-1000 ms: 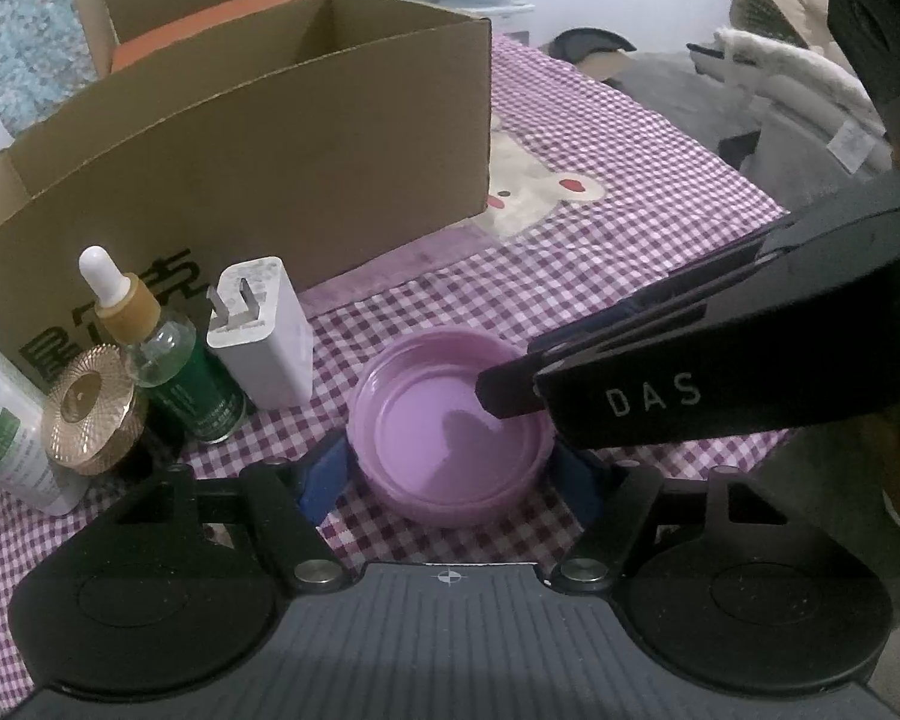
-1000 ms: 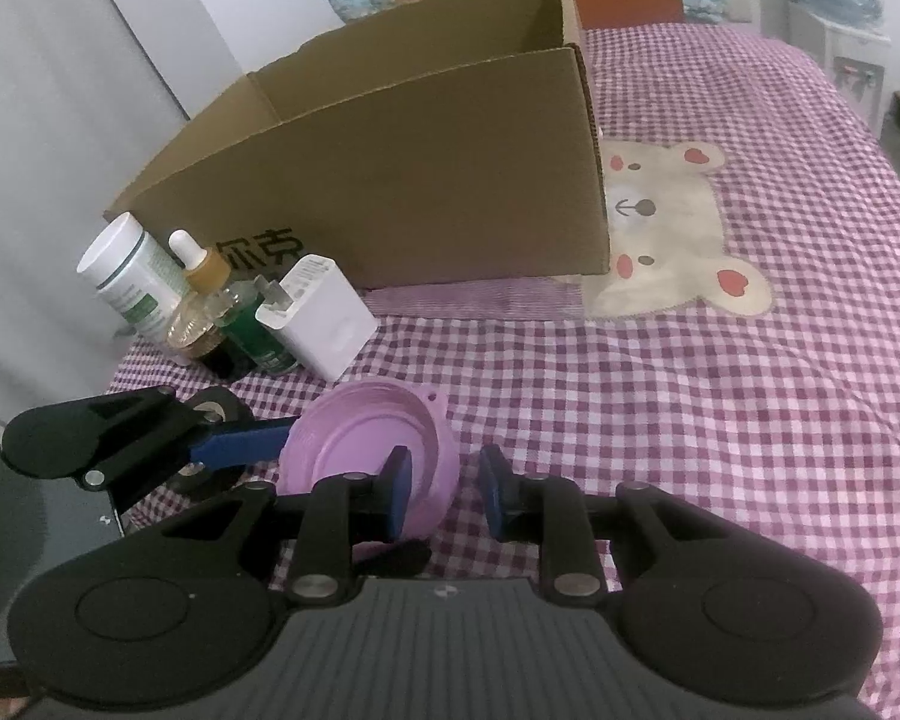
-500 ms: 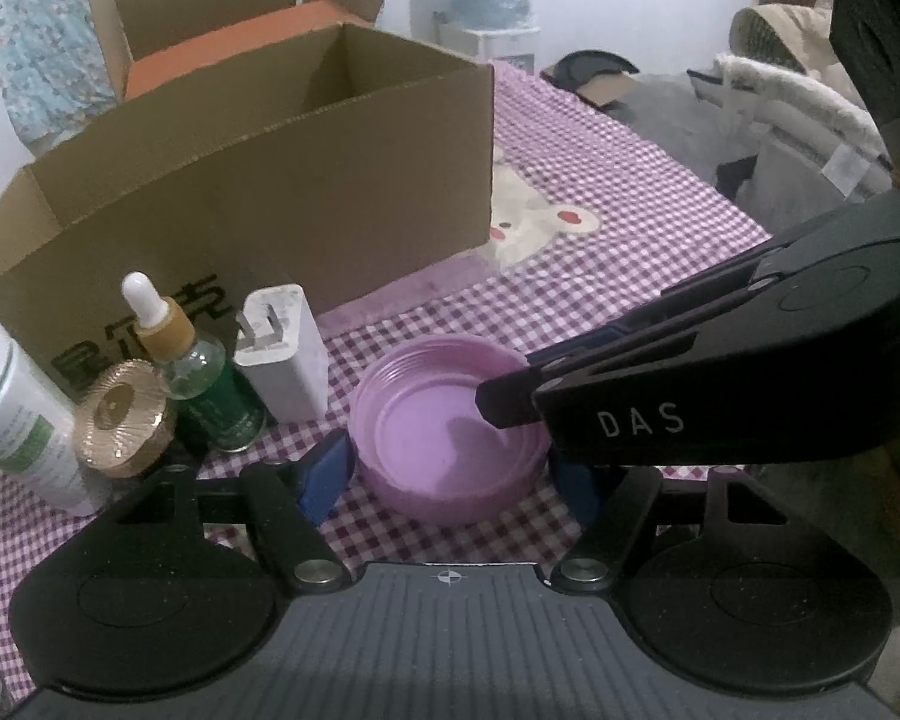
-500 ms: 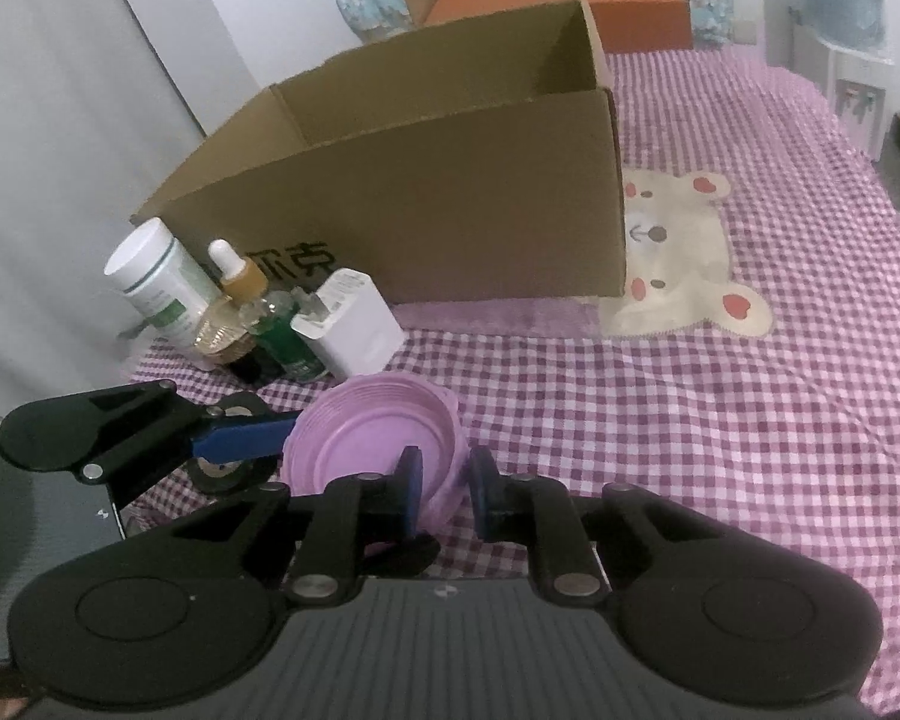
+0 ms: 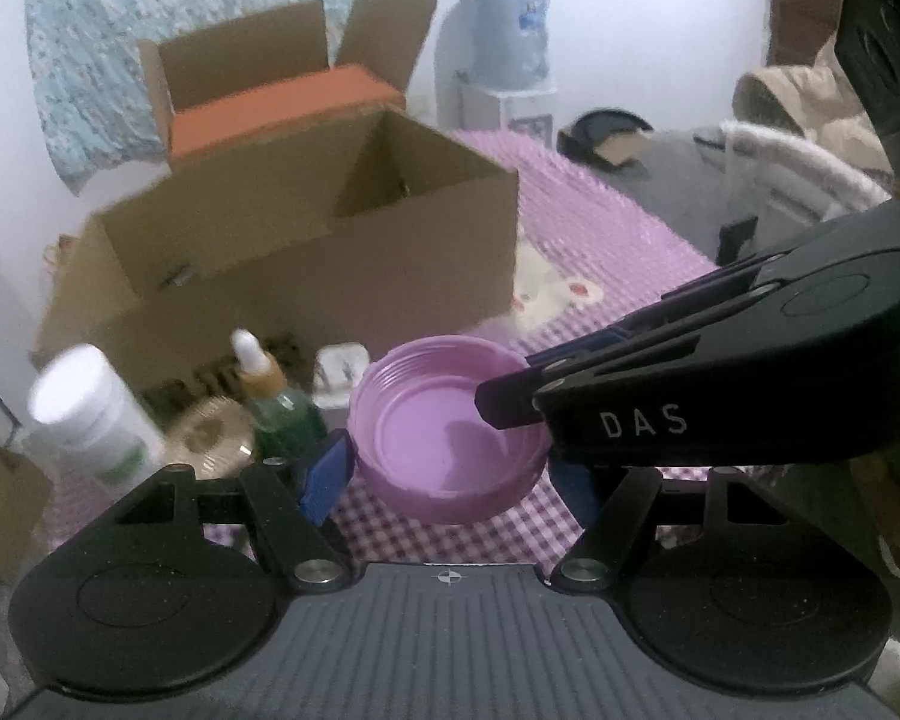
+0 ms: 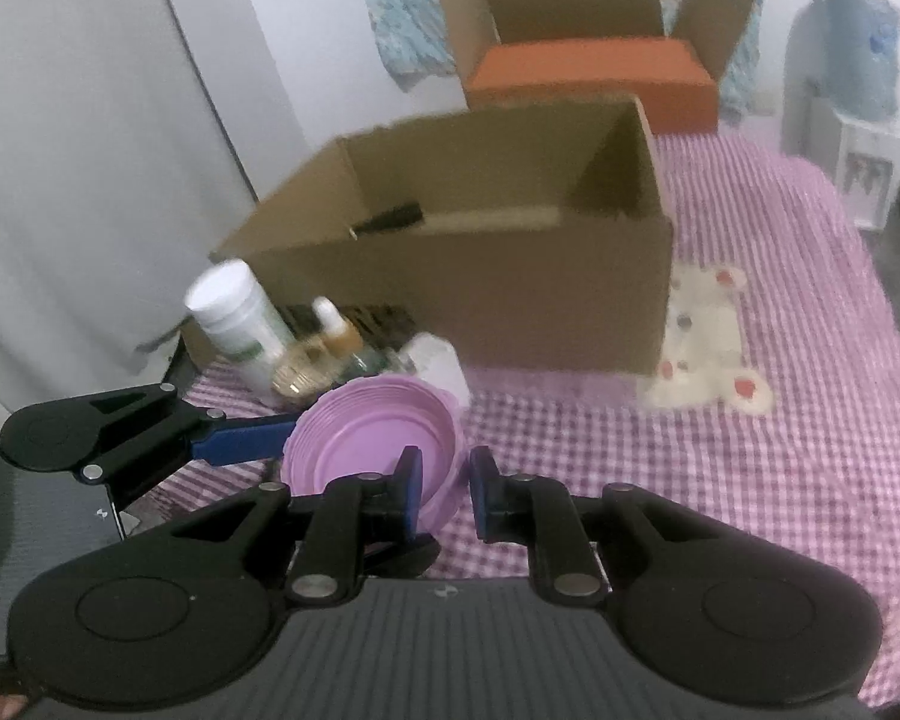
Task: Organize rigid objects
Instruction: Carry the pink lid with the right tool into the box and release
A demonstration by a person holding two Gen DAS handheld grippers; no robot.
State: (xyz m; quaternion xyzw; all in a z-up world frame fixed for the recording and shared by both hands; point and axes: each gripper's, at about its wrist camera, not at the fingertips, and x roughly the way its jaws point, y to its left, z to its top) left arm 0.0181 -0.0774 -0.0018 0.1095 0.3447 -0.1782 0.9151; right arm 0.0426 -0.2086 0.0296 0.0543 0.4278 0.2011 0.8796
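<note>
The purple lid (image 5: 450,438), hollow side up, hangs above the checked cloth (image 6: 750,450), near the cardboard box (image 6: 510,276). My left gripper (image 5: 444,468) spans its full width; my right gripper (image 6: 444,489) pinches its right rim. Bottles (image 5: 270,402) stand left.

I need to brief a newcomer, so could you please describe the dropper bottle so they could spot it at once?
Find the big open cardboard box on the checked cloth. Small items cluster before its front wall; the dropper bottle stands among them, the only one with green glass and a white rubber bulb.
</note>
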